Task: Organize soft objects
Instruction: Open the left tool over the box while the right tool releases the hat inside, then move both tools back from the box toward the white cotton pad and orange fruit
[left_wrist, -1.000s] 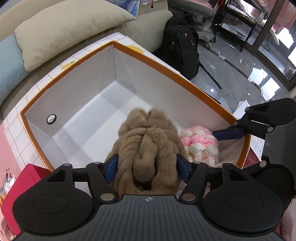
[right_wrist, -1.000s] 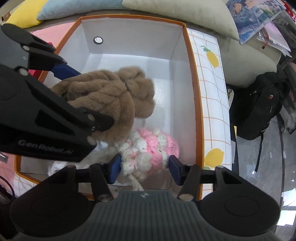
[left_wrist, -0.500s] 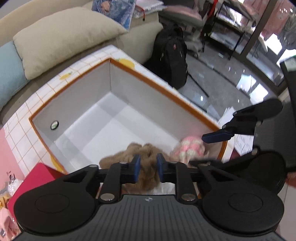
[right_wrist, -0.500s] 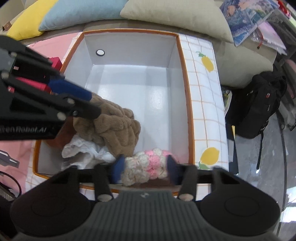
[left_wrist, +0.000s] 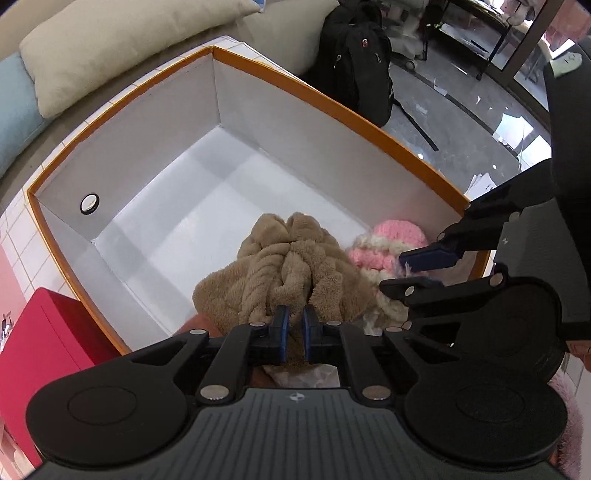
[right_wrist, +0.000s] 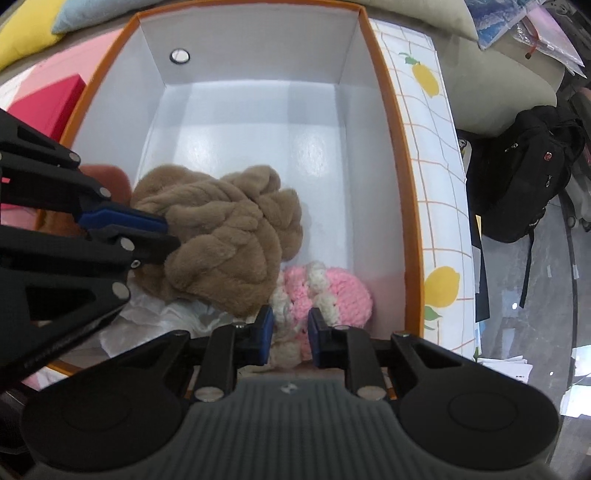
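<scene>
A brown plush item (left_wrist: 295, 273) lies in the near end of an orange-rimmed white box (left_wrist: 332, 103). My left gripper (left_wrist: 294, 332) is nearly shut, pinching a fold at its near edge. It also shows in the right wrist view (right_wrist: 221, 236). A pink and cream knitted item (right_wrist: 325, 291) lies beside it by the box's right wall (right_wrist: 373, 155). My right gripper (right_wrist: 290, 332) is narrowed onto the knit's near edge. The knitted item (left_wrist: 384, 243) also shows in the left wrist view, with my right gripper's fingers (left_wrist: 428, 258) on it.
A white crumpled item (right_wrist: 166, 314) and a rust-brown item (right_wrist: 107, 177) lie under the plush. A red box (left_wrist: 40, 332) stands left of the white box. Cushions (left_wrist: 110, 44) lie behind it. A black backpack (right_wrist: 528, 170) stands on the floor to the right.
A second ago both grippers held their items wide. They let go and drew back. Now both have come back in with narrowed jaws on the items' near edges.
</scene>
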